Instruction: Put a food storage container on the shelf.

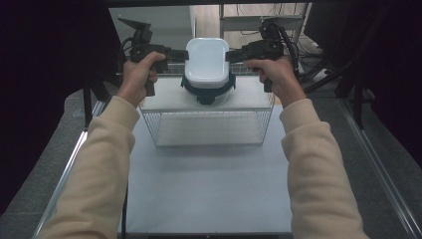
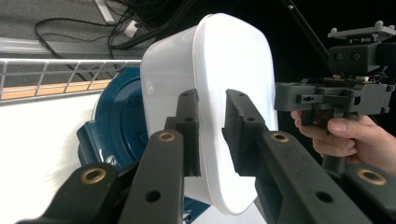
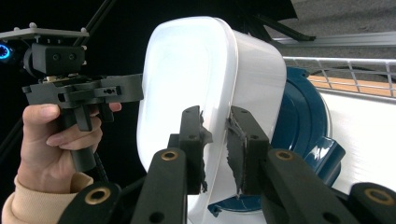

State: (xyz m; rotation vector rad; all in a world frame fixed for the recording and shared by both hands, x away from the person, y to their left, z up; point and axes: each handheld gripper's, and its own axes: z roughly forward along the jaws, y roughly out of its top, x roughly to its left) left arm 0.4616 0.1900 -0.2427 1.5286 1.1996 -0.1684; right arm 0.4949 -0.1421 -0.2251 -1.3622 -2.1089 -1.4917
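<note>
White container gripped on both sides above the wire rack

White container (image 1: 207, 59), a rounded-square plastic tub, hangs in the air between the two grippers, just above a blue lidded dish (image 1: 207, 90) that sits on the top shelf of a wire rack (image 1: 209, 127) on the table (image 1: 209, 189).

The left gripper (image 1: 180, 54) has its jaws narrowed onto the container's left rim; in the left gripper view the rim (image 2: 211, 116) runs between the two black pads. The right gripper (image 1: 233, 55) clamps the opposite rim the same way, its worn pads (image 3: 201, 135) pressing either side of the edge.

Both forearms, in cream sleeves (image 1: 107, 149), reach forward from the bottom of the high view. Whether the tub's underside touches the blue dish is hard to tell; it looks slightly raised off it.
</note>
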